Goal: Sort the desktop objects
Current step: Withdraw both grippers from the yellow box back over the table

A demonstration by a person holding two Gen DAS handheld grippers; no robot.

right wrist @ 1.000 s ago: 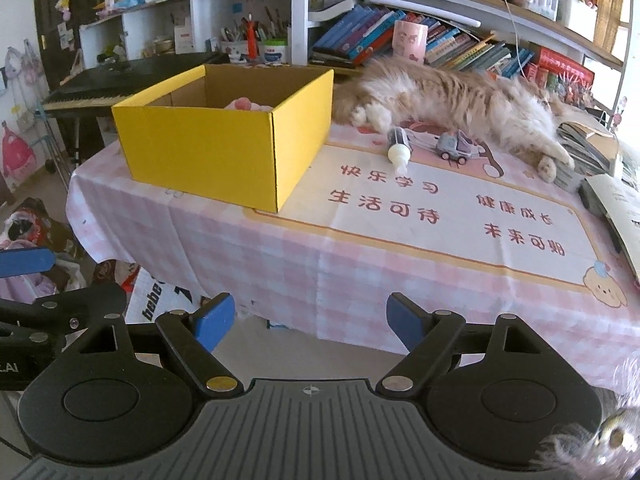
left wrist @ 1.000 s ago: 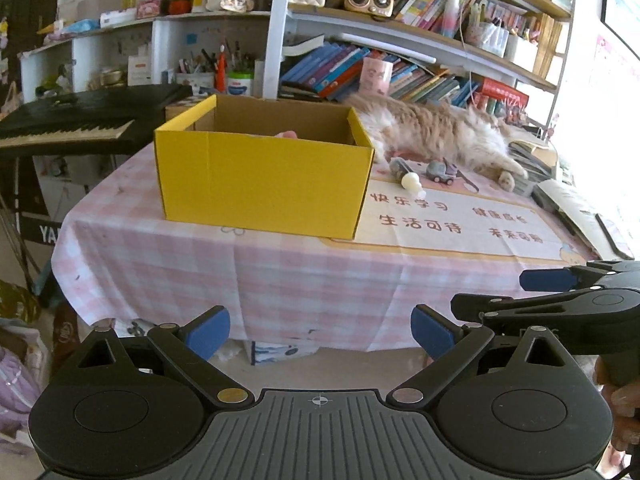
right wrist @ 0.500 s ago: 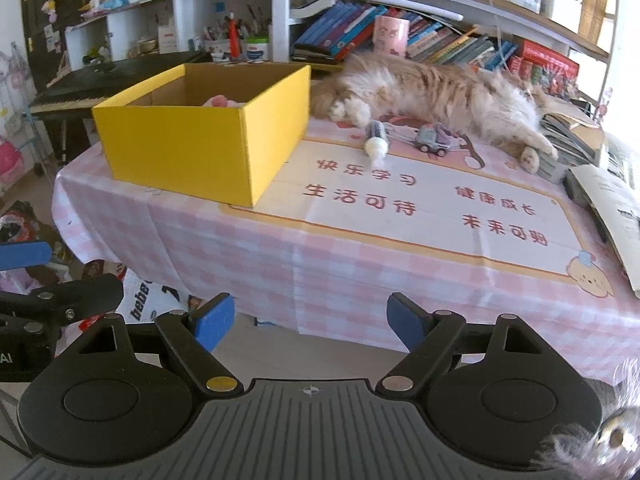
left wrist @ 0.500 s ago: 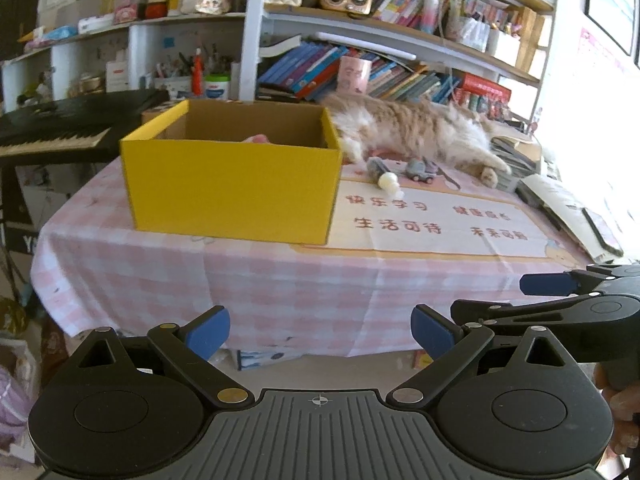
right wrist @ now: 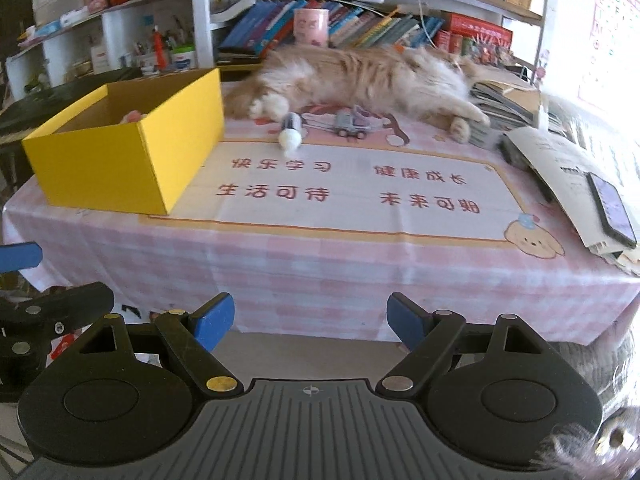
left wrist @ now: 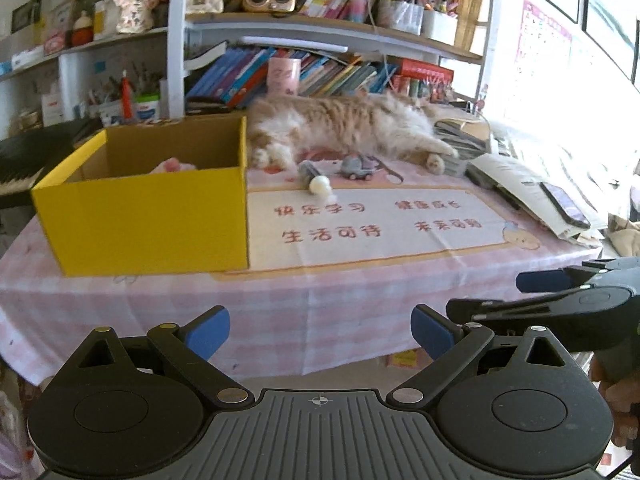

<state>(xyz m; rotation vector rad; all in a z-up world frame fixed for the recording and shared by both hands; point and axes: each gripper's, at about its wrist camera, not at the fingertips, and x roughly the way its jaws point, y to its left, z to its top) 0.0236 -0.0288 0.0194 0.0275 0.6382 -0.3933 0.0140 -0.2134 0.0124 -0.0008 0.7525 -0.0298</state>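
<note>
A yellow cardboard box (left wrist: 148, 220) (right wrist: 120, 160) stands open on the left of the pink-checked table (left wrist: 280, 300) (right wrist: 320, 260), with something pink (left wrist: 172, 166) inside. Near the far edge lie a grey tube with a white cap (left wrist: 316, 180) (right wrist: 290, 132) and a small grey toy truck (left wrist: 356, 166) (right wrist: 352, 122). My left gripper (left wrist: 320, 330) is open and empty, hanging in front of the table's near edge. My right gripper (right wrist: 310, 320) is open and empty too, also short of the table; it shows at the right of the left wrist view (left wrist: 560, 292).
A cat (left wrist: 348, 128) (right wrist: 360, 80) lies stretched along the table's far edge behind the toys. Stacked books and papers with a phone (right wrist: 612, 208) fill the right side. A printed mat (right wrist: 340, 192) covers the middle. A keyboard (left wrist: 16, 160) stands left, bookshelves behind.
Both grippers have swung to the right along the table's front, so the yellow box has slid left in both views and the papers and phone have come in. Jaws unchanged.
</note>
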